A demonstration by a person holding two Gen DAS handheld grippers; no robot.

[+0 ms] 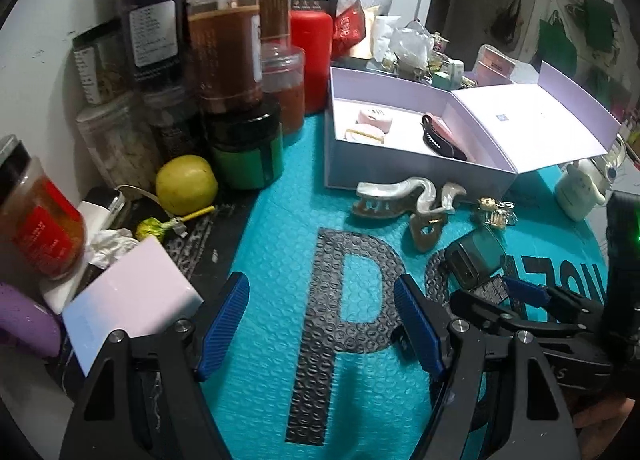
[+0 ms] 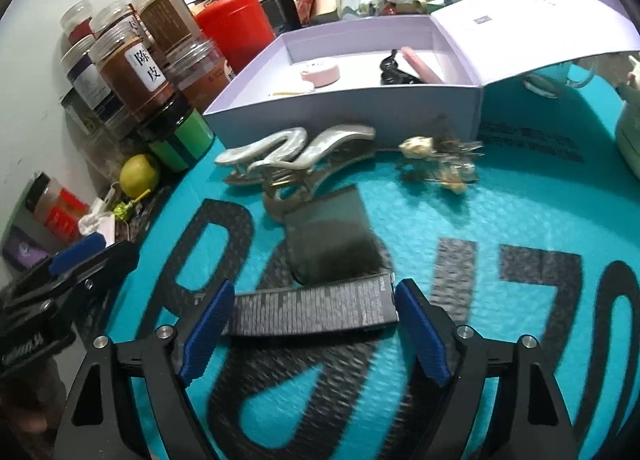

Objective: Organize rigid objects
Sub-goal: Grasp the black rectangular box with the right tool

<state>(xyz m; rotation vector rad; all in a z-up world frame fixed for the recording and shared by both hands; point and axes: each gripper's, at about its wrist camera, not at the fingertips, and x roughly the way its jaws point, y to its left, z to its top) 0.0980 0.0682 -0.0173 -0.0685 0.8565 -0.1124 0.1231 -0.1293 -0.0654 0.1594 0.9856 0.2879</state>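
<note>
The right gripper (image 2: 314,324) stands apart around a dark flat box (image 2: 312,310), not pressing it; the left gripper (image 1: 320,324) is apart and empty above the teal mat (image 1: 272,244).

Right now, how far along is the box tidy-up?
Done: pink round case, black hair clip and a pink item lie inside the lavender box. In hand: nothing gripped; right gripper is open around the dark rectangular block, left gripper open and empty. Left on the mat: pearly claw clips, small gold trinkets, dark case.
</note>
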